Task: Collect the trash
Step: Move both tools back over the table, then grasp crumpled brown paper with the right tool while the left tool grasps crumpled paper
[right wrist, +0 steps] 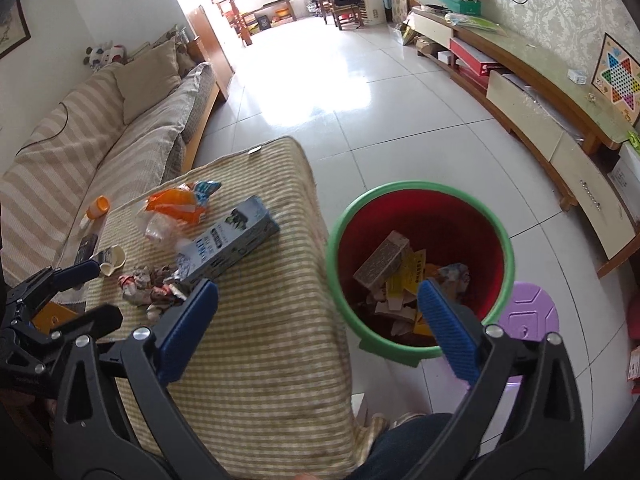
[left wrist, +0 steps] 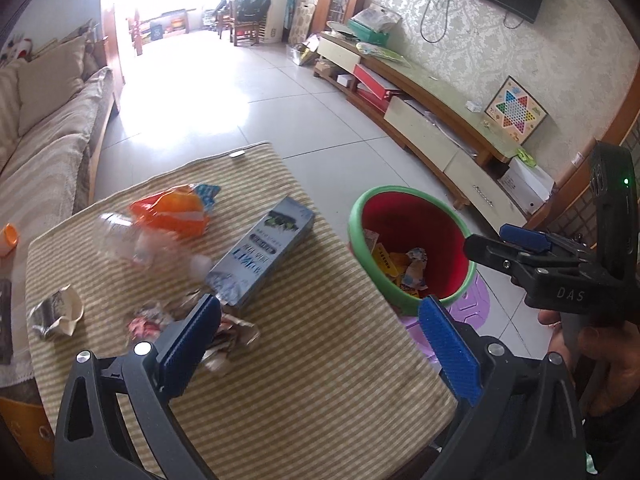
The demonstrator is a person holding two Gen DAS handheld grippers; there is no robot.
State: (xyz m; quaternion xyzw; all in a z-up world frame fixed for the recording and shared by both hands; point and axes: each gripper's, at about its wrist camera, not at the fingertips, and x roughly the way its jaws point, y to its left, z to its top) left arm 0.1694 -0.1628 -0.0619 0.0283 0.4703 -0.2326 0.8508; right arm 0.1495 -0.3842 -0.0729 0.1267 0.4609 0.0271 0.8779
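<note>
Crumpled wrappers (left wrist: pixel 224 328) sit at 10 o'clock off left gripper (left wrist: pixel 316 336), closer than right gripper (right wrist: pixel 316 316); both spread wide, empty

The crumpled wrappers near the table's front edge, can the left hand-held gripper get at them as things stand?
Probably yes. The left hand-held gripper is open and empty, and the crumpled wrappers lie right by its left finger, with nothing on top; the box lies just behind them.

Blown-out daylight from the far doorway (left wrist: pixel 176 12) (fisheye-bent edges).
</note>
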